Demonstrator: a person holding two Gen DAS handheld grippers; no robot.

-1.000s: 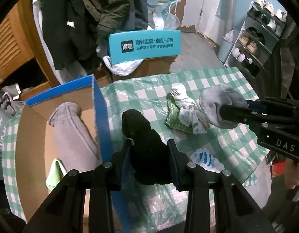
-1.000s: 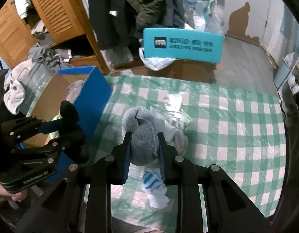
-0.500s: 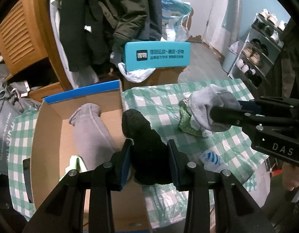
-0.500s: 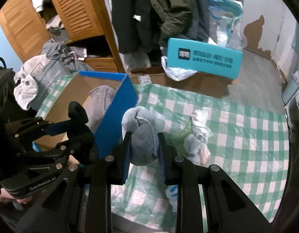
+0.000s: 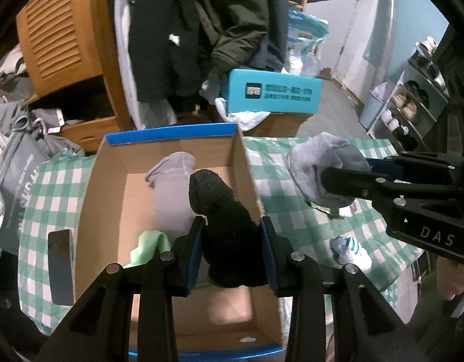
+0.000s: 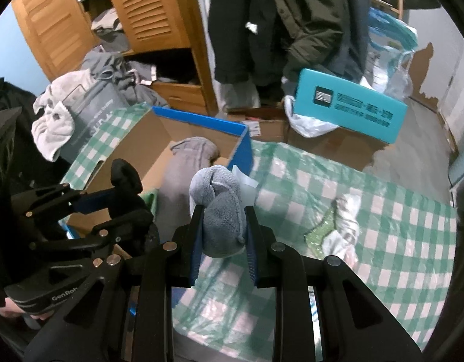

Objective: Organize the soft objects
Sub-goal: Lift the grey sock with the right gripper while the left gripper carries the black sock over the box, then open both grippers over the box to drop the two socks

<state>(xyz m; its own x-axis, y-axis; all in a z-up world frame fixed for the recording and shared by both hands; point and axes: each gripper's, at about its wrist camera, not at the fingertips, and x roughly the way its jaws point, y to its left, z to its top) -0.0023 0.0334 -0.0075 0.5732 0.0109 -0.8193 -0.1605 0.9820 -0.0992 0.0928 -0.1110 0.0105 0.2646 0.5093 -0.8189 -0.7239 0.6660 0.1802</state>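
Observation:
My left gripper (image 5: 232,229) is shut on a rolled black sock (image 5: 222,211) and hangs over the open cardboard box (image 5: 111,187) with blue edges. Inside the box lie a grey garment (image 5: 171,187) and a light green cloth (image 5: 147,247). My right gripper (image 6: 222,220) is shut on a rolled grey sock (image 6: 219,208), just right of the box's blue corner (image 6: 242,150). The right gripper with its grey sock (image 5: 322,169) also shows in the left wrist view. On the green checked tablecloth (image 6: 397,241) lie a pile of green and white socks (image 6: 337,229) and a blue-striped white sock (image 5: 349,247).
A teal box (image 6: 349,105) on a brown carton stands behind the table. Dark coats (image 6: 277,15) hang before a wooden wardrobe (image 6: 147,9). Grey clothes and a bag (image 6: 90,96) are piled at the left. A shoe rack (image 5: 412,102) stands at the right. A person's hand (image 5: 449,283) grips the right tool.
Both grippers have carried their socks leftward across the table. The black sock now hangs over the box's inside instead of beside its blue wall; the grey sock has left the sock pile.

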